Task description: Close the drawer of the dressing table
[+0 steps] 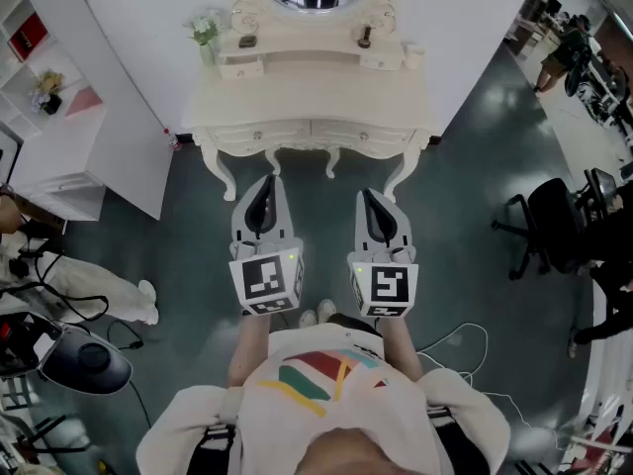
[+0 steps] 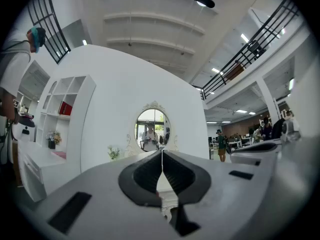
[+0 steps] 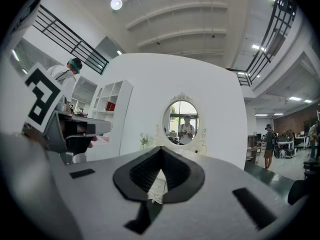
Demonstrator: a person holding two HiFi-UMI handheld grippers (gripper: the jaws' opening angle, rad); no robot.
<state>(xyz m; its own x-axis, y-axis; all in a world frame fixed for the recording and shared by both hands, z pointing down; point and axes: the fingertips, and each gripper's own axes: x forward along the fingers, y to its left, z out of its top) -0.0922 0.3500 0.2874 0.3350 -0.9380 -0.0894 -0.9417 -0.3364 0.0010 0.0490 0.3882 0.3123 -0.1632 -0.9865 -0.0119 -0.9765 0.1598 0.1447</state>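
- The person is standing square to the dressing table (image 1: 315, 102), which is sitting against the white wall and well apart from both tools.
- The left gripper (image 1: 265, 186) is pointing level at the table with its jaws pressed together and nothing between them. The left gripper view is showing only the table and its oval mirror (image 2: 152, 129) beyond the tips.
- The right gripper (image 1: 372, 198) is riding just beside it, also level and aimed at the table, also clamped on nothing.
- Which drawer is open is hard to call from here. The front drawers (image 1: 259, 135) under the top are looking close to flush. The small upper drawer (image 1: 240, 67) at the left seems to be jutting out slightly, but I cannot tell for sure.
- By my reading this is the approach: nothing is being touched and the closing push has not started.
- To do it well, the person should be stepping in with the jaws kept together as a blunt pusher.
- The tips should be meeting the drawer face flat, near its middle and beside the knob, and pushing straight in.
- An off-centre shove is likely to skew the drawer and jam it.
- The push should be slow and steady, staying clear of the little plant (image 1: 206, 36) on the top.
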